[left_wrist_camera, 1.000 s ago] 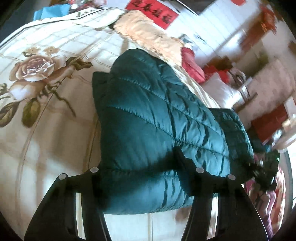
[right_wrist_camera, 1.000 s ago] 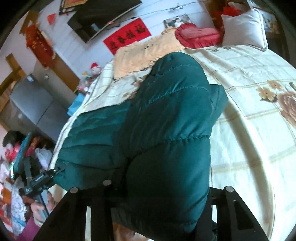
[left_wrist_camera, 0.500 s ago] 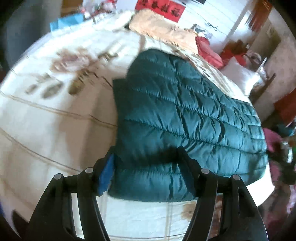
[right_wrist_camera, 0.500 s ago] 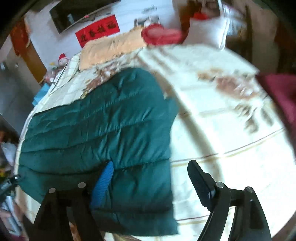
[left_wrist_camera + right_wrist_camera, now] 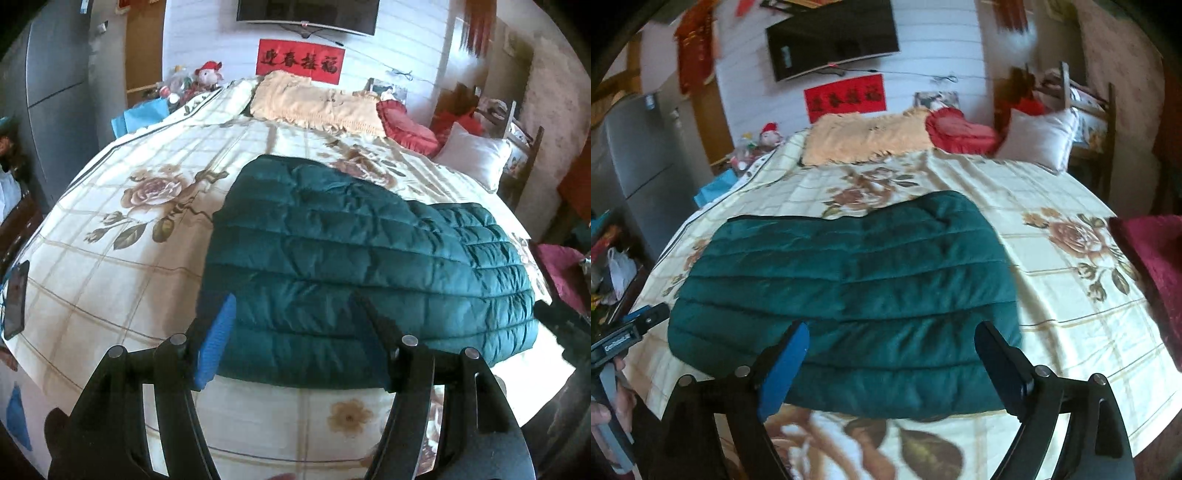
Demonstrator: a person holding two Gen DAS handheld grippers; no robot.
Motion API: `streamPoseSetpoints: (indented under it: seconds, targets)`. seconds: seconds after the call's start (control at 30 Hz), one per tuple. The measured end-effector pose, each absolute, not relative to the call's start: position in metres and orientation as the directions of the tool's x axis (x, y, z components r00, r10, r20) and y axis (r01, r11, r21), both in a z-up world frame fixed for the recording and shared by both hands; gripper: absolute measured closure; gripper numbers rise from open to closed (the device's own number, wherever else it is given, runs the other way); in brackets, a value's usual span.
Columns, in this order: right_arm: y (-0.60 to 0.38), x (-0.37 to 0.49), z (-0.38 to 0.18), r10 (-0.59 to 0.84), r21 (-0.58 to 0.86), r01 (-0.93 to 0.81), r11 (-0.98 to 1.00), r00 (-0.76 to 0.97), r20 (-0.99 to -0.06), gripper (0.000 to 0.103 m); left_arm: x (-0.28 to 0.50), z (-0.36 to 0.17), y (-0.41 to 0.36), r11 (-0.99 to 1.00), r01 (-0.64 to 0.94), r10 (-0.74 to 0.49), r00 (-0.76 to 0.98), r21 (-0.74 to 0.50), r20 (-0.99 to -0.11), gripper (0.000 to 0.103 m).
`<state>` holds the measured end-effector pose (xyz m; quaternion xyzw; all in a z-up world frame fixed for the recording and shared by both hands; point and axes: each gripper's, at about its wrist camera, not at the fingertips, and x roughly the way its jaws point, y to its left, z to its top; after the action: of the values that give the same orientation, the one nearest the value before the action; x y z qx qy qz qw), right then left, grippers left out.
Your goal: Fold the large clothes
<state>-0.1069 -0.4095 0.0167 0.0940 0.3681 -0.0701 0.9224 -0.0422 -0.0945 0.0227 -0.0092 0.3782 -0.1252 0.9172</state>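
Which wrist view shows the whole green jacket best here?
The right wrist view: the green jacket lies almost whole between the open fingers. The left wrist view shows it sharper, but skewed, its far end near the bed's edge.

Black plastic left gripper [image 5: 291, 332] with two angular fingers, one faced with a ribbed blue pad [image 5: 216, 339], the other all black. Round silver screw heads [image 5: 409, 340] along the linkage arms. Same build on the right gripper [image 5: 890, 363]: blue pad [image 5: 783, 371] on one finger, dark pad [image 5: 1001, 363] on the other, silver screws [image 5: 1041, 371] at the joints. Bare skin of a hand [image 5: 607, 402] at the right view's left edge, around a grey handle.
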Motion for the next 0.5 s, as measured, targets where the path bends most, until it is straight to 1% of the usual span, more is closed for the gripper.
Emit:
streamPoseSetpoints:
  seconds: [0.2,0.27,0.33,0.5]
  targets:
    - [-0.377,-0.106,0.014,-0.072,0.086,0.177,0.980,0.729,-0.681,0.013,-0.053,0.025,-0.107,0.970,0.223,-0.228,0.706,-0.095,-0.671,0.038]
    - [-0.372,-0.106,0.013,-0.088,0.068,0.182,0.981,0.729,-0.679,0.008,-0.056,0.023,-0.112,0.971,0.227,-0.218,0.714,-0.075,-0.666,0.038]
    - [-0.368,-0.106,0.011,-0.095,0.063,0.186,0.980,0.730,-0.676,0.006,-0.058,0.021,-0.116,0.970,0.234,-0.216,0.710,-0.065,-0.670,0.038]
    - [-0.367,-0.104,0.006,-0.090,0.075,0.194,0.978,0.720,-0.688,0.005,-0.058,0.018,-0.121,0.970,0.238,-0.213,0.710,-0.056,-0.672,0.038]
